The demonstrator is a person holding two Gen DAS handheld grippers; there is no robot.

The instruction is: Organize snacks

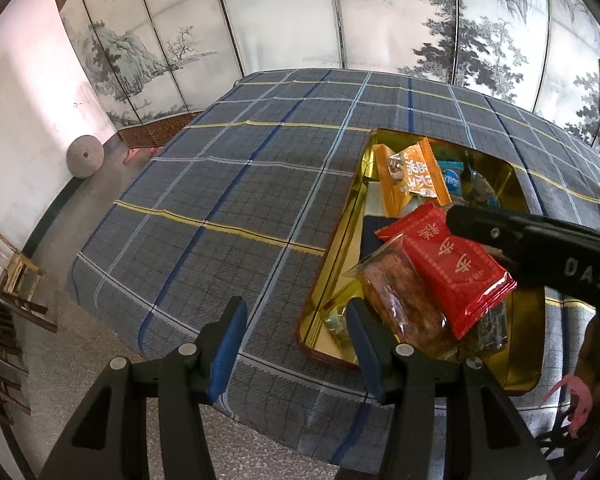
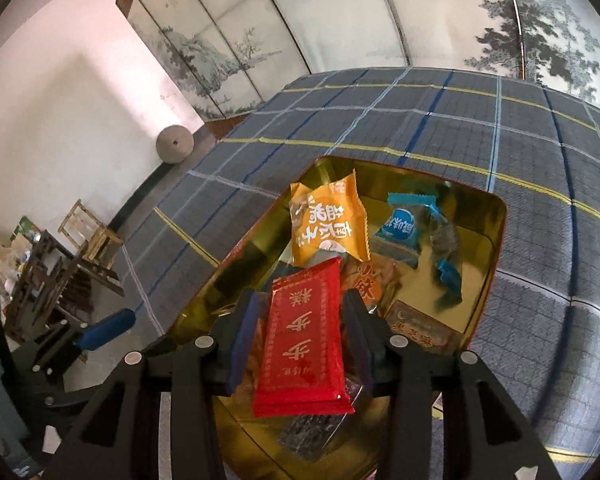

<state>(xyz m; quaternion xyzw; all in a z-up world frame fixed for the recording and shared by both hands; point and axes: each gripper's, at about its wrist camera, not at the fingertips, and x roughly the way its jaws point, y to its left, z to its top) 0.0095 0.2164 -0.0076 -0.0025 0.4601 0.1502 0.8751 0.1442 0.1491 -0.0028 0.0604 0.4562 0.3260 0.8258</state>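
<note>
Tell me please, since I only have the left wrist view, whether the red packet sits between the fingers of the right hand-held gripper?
Observer: Yes. In the right wrist view the red packet lies lengthwise between the two blue pads of the right hand-held gripper. I cannot tell whether they press on it.
Operator: Thank you. What does that gripper hide from me inside the tin?
Observer: A flat brown-labelled packet lies in the near right corner of the tin, right of the gripper's fingers.
</note>
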